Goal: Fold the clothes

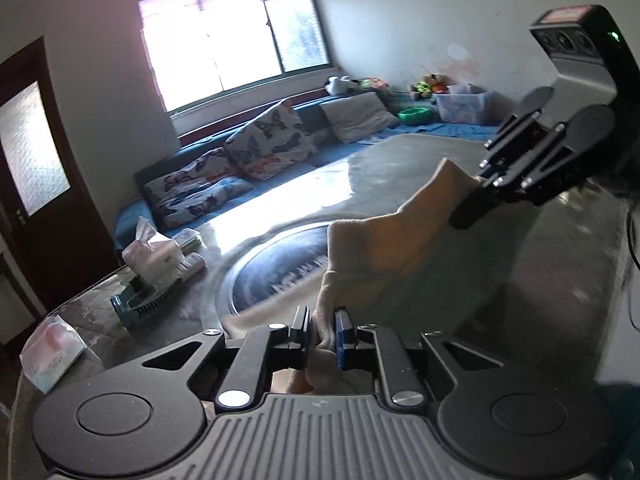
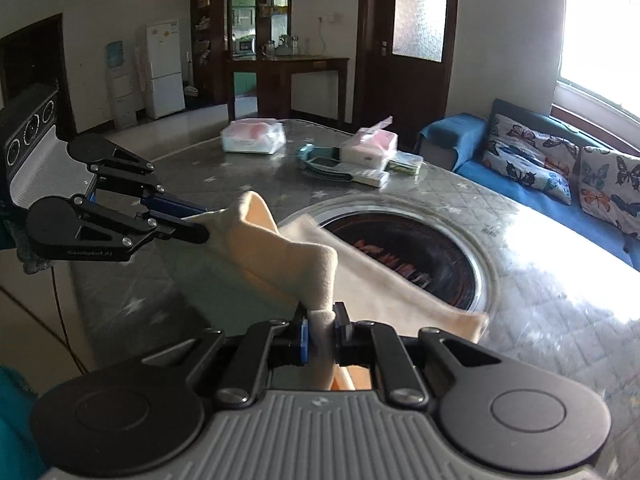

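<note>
Cream cloth [image 2: 316,264] stretched between both tongs, left tongs [image 1: 322,330] and right tongs [image 2: 321,330] each pinching a corner

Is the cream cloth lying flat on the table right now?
No, the cream cloth hangs lifted between the left gripper and right gripper, both clamped on its edge.

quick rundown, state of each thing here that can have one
left gripper: shut on the cloth's edge
right gripper: shut on another bunched part of the cloth
cream fleece cloth: held by both grippers, far end trailing on the table
grey star-patterned table: partly covered by cloth
pink tissue pack: open, tissue sticking up
dark wooden door with frosted glass: closed
</note>
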`<state>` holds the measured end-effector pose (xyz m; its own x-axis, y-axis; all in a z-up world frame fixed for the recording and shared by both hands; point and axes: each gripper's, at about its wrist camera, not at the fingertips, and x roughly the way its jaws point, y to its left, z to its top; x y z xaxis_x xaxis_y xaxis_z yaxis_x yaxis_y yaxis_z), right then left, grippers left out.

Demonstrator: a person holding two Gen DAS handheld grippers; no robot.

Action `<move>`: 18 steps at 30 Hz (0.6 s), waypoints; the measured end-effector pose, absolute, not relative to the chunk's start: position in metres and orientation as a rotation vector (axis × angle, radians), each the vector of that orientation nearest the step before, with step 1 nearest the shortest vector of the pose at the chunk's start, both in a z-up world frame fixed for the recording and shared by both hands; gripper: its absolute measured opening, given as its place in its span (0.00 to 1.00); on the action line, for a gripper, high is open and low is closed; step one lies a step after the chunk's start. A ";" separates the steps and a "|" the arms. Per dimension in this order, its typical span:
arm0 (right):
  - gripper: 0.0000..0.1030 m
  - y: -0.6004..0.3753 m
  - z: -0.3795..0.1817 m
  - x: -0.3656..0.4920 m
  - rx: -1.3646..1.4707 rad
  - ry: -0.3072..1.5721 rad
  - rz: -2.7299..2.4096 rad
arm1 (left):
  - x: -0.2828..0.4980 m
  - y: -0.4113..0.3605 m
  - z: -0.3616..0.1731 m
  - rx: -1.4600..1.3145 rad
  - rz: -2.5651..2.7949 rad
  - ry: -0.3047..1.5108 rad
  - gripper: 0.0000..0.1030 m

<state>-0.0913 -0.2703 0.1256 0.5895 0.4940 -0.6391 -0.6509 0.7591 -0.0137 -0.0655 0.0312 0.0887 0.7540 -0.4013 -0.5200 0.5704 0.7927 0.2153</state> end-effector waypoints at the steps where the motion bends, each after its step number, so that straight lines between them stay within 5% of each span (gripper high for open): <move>1: 0.10 -0.270 0.126 -0.080 -0.261 0.662 0.669 | -0.054 0.030 0.089 0.370 -0.535 0.478 0.12; 10: 0.09 -0.260 0.094 0.018 -0.236 0.743 0.588 | 0.055 0.026 0.056 0.286 -0.450 0.600 0.09; 18: 0.10 -0.266 0.044 0.048 -0.185 0.832 0.534 | 0.076 0.045 0.040 0.190 -0.407 0.667 0.11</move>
